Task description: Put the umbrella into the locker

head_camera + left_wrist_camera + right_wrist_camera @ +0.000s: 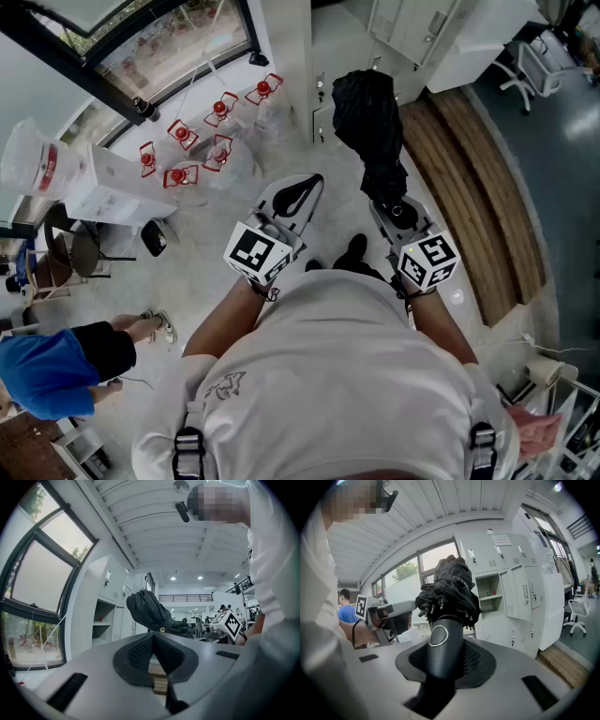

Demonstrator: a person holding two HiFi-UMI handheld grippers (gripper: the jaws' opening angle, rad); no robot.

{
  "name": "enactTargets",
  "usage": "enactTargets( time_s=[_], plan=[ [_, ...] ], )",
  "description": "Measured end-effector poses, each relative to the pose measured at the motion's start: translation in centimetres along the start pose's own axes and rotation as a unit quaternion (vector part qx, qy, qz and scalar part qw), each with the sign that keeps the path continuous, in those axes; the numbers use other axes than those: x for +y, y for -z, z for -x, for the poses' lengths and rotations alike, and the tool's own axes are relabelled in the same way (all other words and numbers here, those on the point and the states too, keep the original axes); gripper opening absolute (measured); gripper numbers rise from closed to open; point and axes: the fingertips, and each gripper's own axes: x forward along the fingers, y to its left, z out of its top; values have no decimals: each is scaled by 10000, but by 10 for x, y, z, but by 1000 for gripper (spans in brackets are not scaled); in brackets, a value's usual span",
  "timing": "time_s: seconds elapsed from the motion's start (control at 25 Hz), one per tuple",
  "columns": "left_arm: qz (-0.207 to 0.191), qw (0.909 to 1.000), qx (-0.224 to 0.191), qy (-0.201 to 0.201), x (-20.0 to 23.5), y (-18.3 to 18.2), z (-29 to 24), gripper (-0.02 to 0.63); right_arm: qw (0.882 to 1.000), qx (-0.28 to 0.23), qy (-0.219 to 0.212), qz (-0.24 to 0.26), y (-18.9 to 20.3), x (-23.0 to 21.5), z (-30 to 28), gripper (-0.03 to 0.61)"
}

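right claw [445, 656]: clamped on the black handle [443, 646] of the umbrella [451, 590]; handle sits between the pads, folded canopy sticks out past the tips toward the locker bank [513, 569]
right claw, head view [394, 212]: short of the locker bank, angled slightly down, marker cube nearest the person
left claw [153, 654]: pads pressed together, nothing between them
left claw, head view [295, 197]: just beside the right claw, on the side away from the locker bank, not touching the umbrella
umbrella, head view [370, 122]: black, folded and bunched, held off the floor, outside the locker bank
umbrella, left gripper view [149, 609]: seen in front of the locker bank [110, 616], right claw's marker cube just behind it
open compartment [490, 592]: door open, white inside, a small red item on its shelf; umbrella canopy is in front of it and to its left in the right gripper view, not in it
other doors: shut, with handles and vent slots
wooden platform [478, 197]: runs along the foot of the locker bank
window [40, 597]: on the wall beside the locker bank
person in blue shirt [56, 370]: well apart from the locker bank, behind the left claw
office chair [576, 616]: past the far end of the locker bank
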Motion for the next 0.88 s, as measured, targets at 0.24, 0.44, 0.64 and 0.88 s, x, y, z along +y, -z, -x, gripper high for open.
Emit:
enactTargets(
  time_s=[0.24,0.44,0.64,0.88],
  plan=[
    [27,9999,35,-128,5,8,-26,11,9999,78,-22,106,-1,-27,-5,124],
    [85,9997,184,-123,7,20,-64,11,9999,85,-57,13,-3,-62,-6,124],
    [85,9995,270,-143,10,27,-114,11,9998,168,-65,-18,-9,-115,-6,124],
    [-18,9993,294,-234,17,31,-171,11,9997,200,-156,-25,-20,-177,-6,124]
  ],
)
